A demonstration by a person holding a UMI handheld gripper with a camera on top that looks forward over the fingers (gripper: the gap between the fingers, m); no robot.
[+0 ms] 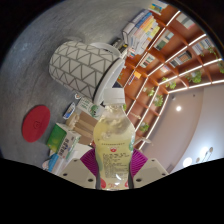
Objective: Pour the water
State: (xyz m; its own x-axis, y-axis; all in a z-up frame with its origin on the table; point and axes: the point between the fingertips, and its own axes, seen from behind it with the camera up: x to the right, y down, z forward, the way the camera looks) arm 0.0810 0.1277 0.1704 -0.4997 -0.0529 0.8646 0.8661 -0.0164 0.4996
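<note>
A clear plastic bottle (113,135) of pale yellow liquid, with a white cap and a red-and-white label, stands up between my fingers. My gripper (112,166) is shut on the bottle, the magenta pads (88,161) pressing its two sides at label height. The whole view is tilted, with the room leaning over behind the bottle. Beyond the bottle's cap sits a white cup (82,68) with a dark line pattern, lying tilted in the view. The bottle's base is hidden below my fingers.
A red round object (36,123) lies on the grey surface to the side of the cup. Small coloured items (60,137) crowd near the bottle. Wooden shelves (165,55) with boxes and plants fill the space beyond, and ceiling lights (186,160) show past them.
</note>
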